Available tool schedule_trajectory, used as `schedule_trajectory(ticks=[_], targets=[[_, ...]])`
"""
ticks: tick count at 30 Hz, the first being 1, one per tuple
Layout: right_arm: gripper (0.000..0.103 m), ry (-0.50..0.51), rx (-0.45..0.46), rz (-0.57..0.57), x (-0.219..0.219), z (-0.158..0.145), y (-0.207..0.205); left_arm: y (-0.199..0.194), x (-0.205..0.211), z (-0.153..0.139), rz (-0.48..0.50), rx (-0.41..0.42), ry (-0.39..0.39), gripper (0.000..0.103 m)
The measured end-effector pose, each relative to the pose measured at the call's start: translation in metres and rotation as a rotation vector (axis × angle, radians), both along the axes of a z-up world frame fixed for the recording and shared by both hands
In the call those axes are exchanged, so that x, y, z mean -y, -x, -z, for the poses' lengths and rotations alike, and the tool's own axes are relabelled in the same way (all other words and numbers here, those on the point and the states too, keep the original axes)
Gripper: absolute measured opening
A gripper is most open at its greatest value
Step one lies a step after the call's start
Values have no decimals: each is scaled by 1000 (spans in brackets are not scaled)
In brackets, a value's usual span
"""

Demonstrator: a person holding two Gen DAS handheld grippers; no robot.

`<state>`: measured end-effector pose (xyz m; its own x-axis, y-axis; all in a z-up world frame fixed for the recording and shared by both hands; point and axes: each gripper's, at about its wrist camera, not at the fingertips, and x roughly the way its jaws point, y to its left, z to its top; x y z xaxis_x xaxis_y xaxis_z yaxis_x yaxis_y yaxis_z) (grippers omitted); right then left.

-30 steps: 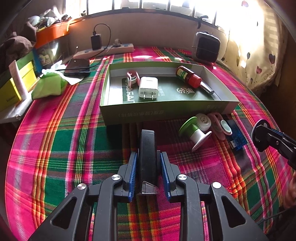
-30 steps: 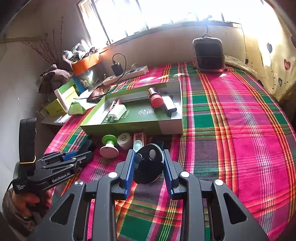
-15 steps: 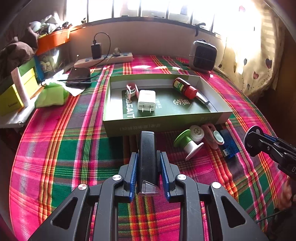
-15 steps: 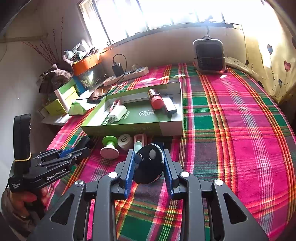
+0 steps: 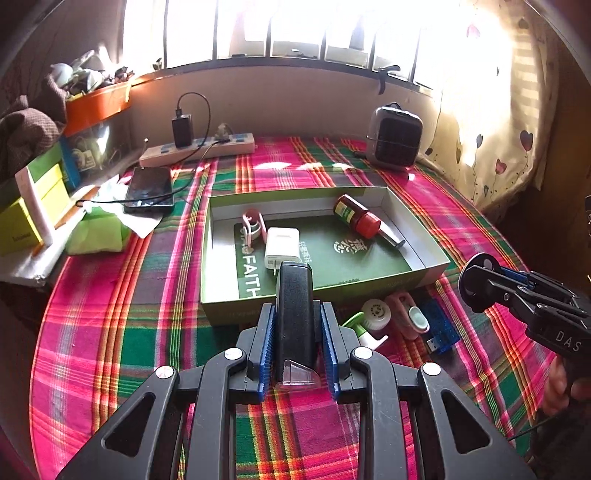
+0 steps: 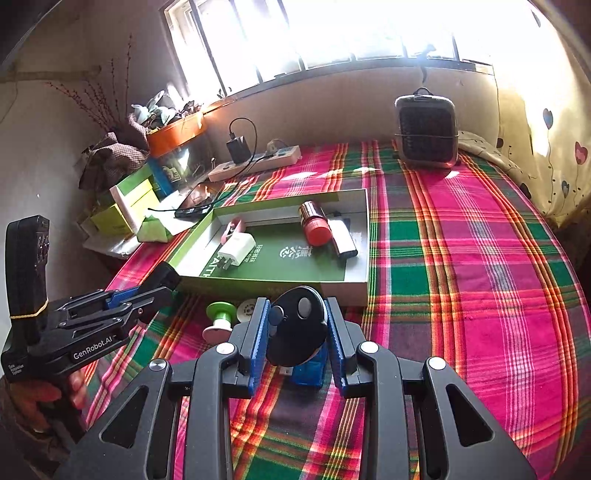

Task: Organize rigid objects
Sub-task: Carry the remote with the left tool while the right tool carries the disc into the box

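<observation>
Left wrist view: my left tongs are clenched on a black bar-shaped device above the plaid tabletop, just before the green box. Right tongs grasp a round black fob. I judge the next move is carrying both over the near wall and releasing inside.

Bright daylight poured through a barred window above a beige wall. A heart-patterned curtain hung at the right. A plaid cloth covered the surface.
</observation>
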<state>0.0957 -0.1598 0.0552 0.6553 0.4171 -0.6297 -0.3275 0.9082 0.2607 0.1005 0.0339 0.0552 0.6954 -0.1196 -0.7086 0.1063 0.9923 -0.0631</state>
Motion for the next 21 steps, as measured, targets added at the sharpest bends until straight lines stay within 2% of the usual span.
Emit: schedule_trajectory(ticks=[9, 21], targets=[[31, 8, -10, -18, -7, -2, -32, -24, -1, -4, 10, 7, 16, 23], [31, 15, -55, -58, -25, 8, -79, -47, -6, 6, -4, -21, 24, 23]])
